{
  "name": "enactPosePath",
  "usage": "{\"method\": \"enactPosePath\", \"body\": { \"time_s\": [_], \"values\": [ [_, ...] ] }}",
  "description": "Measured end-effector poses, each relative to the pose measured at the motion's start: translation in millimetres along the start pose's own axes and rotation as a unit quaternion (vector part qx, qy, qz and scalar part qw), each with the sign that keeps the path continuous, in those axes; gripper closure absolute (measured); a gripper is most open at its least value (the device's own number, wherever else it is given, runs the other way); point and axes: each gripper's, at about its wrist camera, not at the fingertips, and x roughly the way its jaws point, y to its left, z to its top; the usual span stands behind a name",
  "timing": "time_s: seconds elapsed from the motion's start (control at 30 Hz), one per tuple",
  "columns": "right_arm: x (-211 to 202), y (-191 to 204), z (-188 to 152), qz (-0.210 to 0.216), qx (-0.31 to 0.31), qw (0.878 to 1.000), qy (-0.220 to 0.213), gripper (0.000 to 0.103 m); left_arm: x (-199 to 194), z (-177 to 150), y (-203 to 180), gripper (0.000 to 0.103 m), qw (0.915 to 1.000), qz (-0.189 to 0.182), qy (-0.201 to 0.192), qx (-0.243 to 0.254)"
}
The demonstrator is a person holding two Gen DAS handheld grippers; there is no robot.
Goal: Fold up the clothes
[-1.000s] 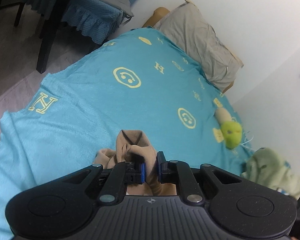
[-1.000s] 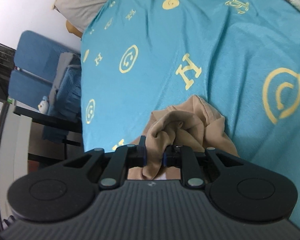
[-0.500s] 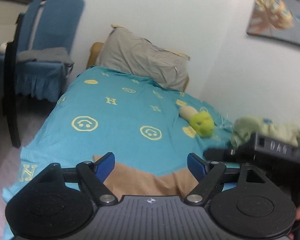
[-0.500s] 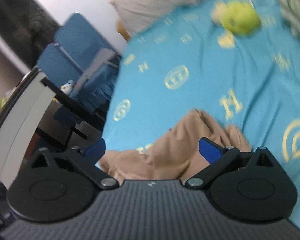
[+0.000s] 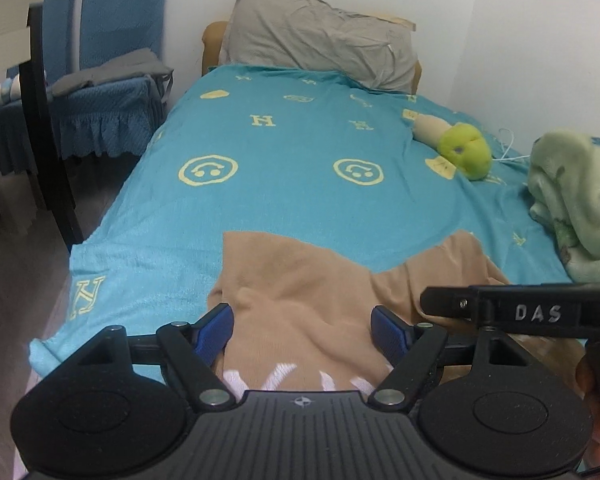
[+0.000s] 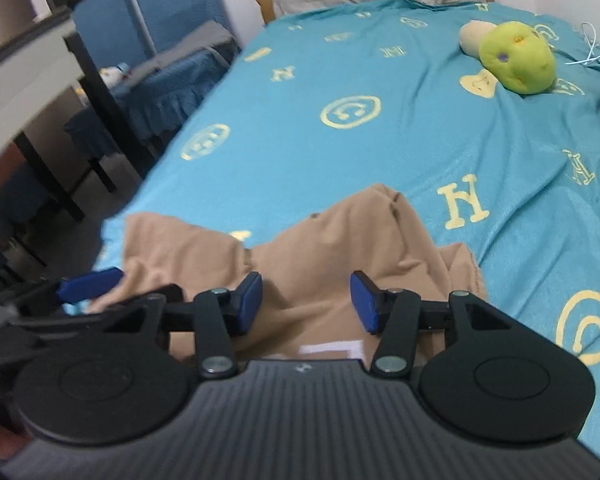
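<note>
A tan garment (image 5: 300,292) with white lettering lies spread at the near end of a bed covered by a turquoise blanket (image 5: 284,148). It also shows in the right wrist view (image 6: 340,248). My left gripper (image 5: 302,334) is open and empty, above the garment's near part. My right gripper (image 6: 306,304) is open and empty, above the garment's right half. The right gripper's body shows in the left wrist view (image 5: 520,312). A blue pad of the left gripper shows in the right wrist view (image 6: 90,284).
A green plush toy (image 5: 464,150) and a pale green fleece bundle (image 5: 576,204) lie on the bed's right side. A grey pillow (image 5: 320,36) leans at the head. Blue-covered chairs (image 5: 100,92) and a dark table leg (image 5: 48,132) stand left of the bed.
Both grippers were shut on bunched tan fabric a second ago. They opened, let go and drew back. The garment now lies spread flat on the blanket.
</note>
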Motion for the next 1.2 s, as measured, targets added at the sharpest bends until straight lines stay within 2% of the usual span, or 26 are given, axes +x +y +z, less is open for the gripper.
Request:
{"method": "enactPosePath", "body": {
  "time_s": [0.1, 0.3, 0.43, 0.53, 0.67, 0.87, 0.97, 1.03, 1.1, 1.2],
  "values": [
    [-22.0, 5.3, -3.4, -0.001, -0.008, 1.000, -0.018, 0.051, -19.4, -1.3, -2.6, 0.025, 1.0000, 0.002, -0.007, -0.007],
    [-58.4, 7.8, -26.5, -0.026, -0.009, 0.999, -0.022, 0.051, -68.3, -13.5, -9.4, 0.025, 0.9997, -0.005, -0.012, -0.022],
    [-61.9, 10.5, -38.7, -0.036, -0.026, 0.999, -0.013, 0.052, -63.4, -26.3, -17.4, 0.024, 0.9992, 0.026, 0.030, 0.000],
    [-57.0, 8.5, -41.6, -0.036, -0.024, 0.999, -0.005, 0.052, -52.5, -37.6, -15.0, 0.022, 0.9980, 0.029, 0.055, -0.011],
    [-50.3, 5.9, -45.5, -0.035, -0.020, 0.999, 0.006, 0.052, -50.4, -44.9, -22.2, 0.022, 0.9978, 0.041, 0.053, -0.001],
    [-44.4, 2.5, -50.8, -0.033, -0.017, 0.999, 0.015, 0.052, -65.9, -44.6, -23.6, 0.023, 0.9973, 0.044, 0.052, -0.026],
    [-45.0, 2.3, -51.2, -0.033, -0.013, 0.999, 0.015, 0.052, -84.5, -43.2, -22.6, 0.022, 0.9967, 0.031, 0.048, -0.058],
    [-45.3, 1.8, -51.1, -0.032, -0.011, 0.999, 0.015, 0.052, -99.0, -44.2, -17.6, 0.021, 0.9944, 0.013, 0.041, -0.096],
    [-45.3, 1.0, -50.7, -0.031, -0.009, 0.999, 0.015, 0.052, -102.7, -48.9, -11.1, 0.021, 0.9881, -0.007, 0.055, -0.143],
    [-44.7, 0.6, -50.4, -0.032, -0.008, 0.999, 0.016, 0.052, -92.8, -63.5, -2.2, 0.021, 0.9739, -0.013, 0.092, -0.207]
  ]
}}
